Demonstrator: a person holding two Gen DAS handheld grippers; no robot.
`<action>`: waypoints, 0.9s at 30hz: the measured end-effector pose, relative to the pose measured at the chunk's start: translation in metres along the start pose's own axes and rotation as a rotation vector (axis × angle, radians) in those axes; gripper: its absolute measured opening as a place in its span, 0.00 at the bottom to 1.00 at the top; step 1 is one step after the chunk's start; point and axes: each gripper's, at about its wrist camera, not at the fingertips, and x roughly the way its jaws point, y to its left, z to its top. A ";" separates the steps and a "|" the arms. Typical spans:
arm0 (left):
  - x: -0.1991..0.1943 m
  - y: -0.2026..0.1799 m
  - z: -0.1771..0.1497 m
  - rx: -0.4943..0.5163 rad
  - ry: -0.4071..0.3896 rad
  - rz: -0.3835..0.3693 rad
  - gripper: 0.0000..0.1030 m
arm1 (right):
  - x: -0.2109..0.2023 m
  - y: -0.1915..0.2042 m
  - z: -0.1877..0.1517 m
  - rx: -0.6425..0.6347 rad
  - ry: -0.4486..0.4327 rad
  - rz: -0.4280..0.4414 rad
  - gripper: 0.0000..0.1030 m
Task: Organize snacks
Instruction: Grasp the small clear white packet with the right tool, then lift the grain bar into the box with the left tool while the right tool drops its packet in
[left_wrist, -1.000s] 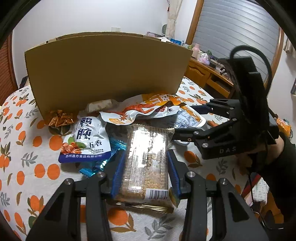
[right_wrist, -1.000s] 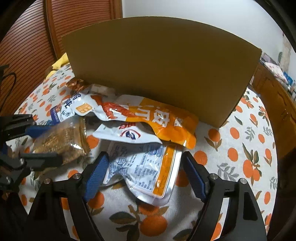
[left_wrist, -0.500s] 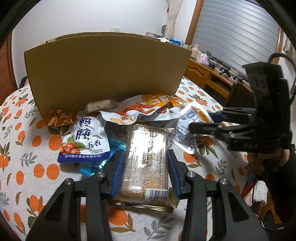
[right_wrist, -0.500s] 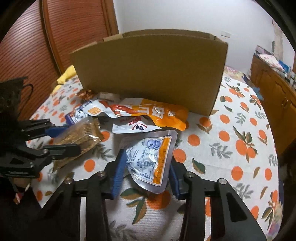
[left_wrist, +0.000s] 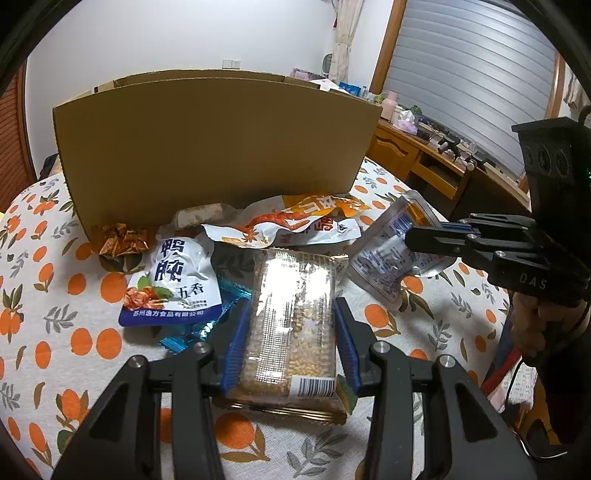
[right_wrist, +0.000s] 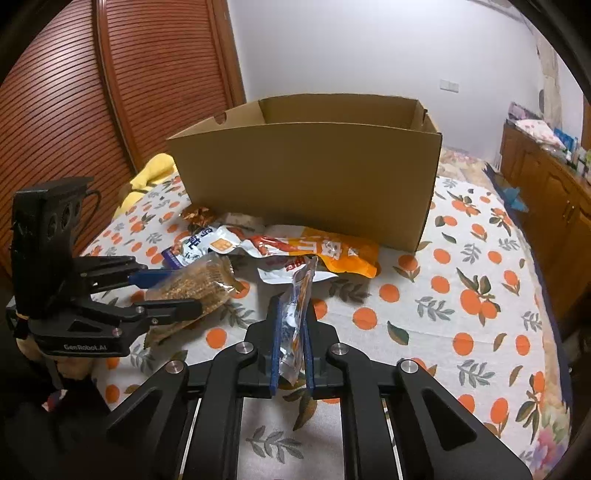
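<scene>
Two packets are now in hand, one per gripper. The right gripper (right_wrist: 291, 343) has just been closing: a second ago its fingers stood wide around a silver-and-orange pouch (right_wrist: 297, 314) lying flat on the surface (right_wrist: 461, 314), and now they are clenched on the pouch's lower end. The pouch has come up off the orange-print cloth and stands edge-on between the blue pads, its top tilting toward the cardboard box (right_wrist: 306, 177). In the left wrist view the same pouch (left_wrist: 391, 254) hangs clear of the surface at the right, gripped by the right gripper (left_wrist: 424, 236).

The left gripper (left_wrist: 291, 347) has not shifted in that second; its fingers grasp a clear-wrapped grain bar (left_wrist: 291, 325) by its long sides, held low over the surface. The rest of the pile lies between the grippers and the box's near wall: a white-and-blue packet (left_wrist: 173, 284), a blue foil wrapper (left_wrist: 207, 328), a long orange-and-white bag (left_wrist: 295, 221) and a crumpled brown wrapper (left_wrist: 122, 240).

With the pouch secured, the pick looks finished, and the likely next stage is carrying it over the box's near wall. The open box shows no snacks from these angles, so most of the sorting appears to remain.
</scene>
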 end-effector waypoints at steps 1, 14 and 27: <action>0.000 0.000 0.000 0.001 0.000 0.001 0.41 | -0.001 0.000 0.000 -0.001 0.000 -0.001 0.07; -0.013 -0.005 0.007 0.016 -0.007 0.019 0.41 | -0.017 0.002 0.000 -0.015 -0.028 -0.025 0.07; -0.043 -0.006 0.030 0.047 -0.073 0.038 0.41 | -0.035 0.013 0.017 -0.074 -0.068 -0.046 0.07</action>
